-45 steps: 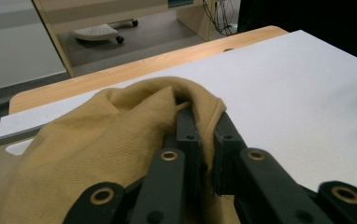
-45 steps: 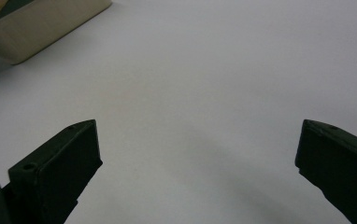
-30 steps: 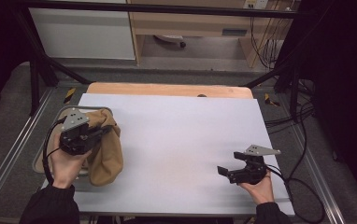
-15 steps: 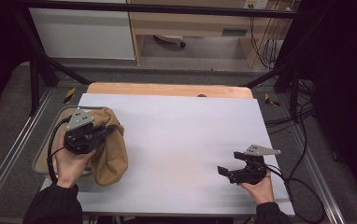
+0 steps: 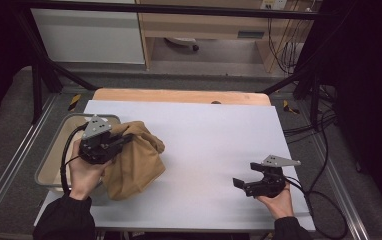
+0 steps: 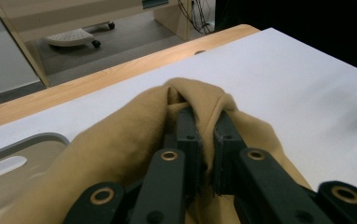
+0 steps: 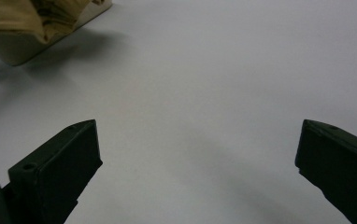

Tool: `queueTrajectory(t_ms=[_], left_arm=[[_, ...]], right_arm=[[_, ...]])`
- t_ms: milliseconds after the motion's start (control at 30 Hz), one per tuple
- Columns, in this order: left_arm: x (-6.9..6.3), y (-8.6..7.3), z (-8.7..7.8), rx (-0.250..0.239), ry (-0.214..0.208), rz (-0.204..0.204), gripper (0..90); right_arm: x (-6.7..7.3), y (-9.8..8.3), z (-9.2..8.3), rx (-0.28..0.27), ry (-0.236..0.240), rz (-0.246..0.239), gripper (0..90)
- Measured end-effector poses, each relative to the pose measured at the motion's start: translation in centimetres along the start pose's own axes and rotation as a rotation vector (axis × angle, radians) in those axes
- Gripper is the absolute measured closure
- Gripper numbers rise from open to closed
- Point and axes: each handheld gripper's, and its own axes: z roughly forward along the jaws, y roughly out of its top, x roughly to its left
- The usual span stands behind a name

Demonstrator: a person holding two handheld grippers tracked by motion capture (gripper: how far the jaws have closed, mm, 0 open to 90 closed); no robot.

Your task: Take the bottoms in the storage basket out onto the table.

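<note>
A tan cloth (image 5: pixel 136 160) hangs bunched over the rim of a grey bin (image 5: pixel 54 155) and onto the left side of the white table. My left gripper (image 5: pixel 124 141) is shut on a fold of this cloth (image 6: pixel 200 100); in the left gripper view the two black jaws pinch the fabric between them (image 6: pixel 206 135). The right gripper (image 5: pixel 240 185) rests low at the table's front right, held by a hand, its jaws standing wide apart with nothing between them (image 7: pixel 195 158). The cloth (image 7: pixel 36 16) and the bin's corner (image 7: pixel 22 51) sit far off in the right gripper view.
The white table sheet (image 5: pixel 214 145) lies on a wooden top whose far edge (image 5: pixel 179 95) shows. Black frame bars and cables (image 5: pixel 324 165) run along the right side. A cabinet (image 5: pixel 89 35) stands beyond the table.
My left gripper has carried the cloth rightward, out from over the bin and further onto the table. The right gripper has stayed where it was.
</note>
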Motion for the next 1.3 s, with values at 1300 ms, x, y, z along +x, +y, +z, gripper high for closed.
queueTrajectory(t_ms=[1300], left_arm=[[-3.8,1.3,3.8,0.018,-0.074,0.031,83.6]], right_arm=[[0.0,0.0,0.0,0.005,-0.001,-0.003,0.6]])
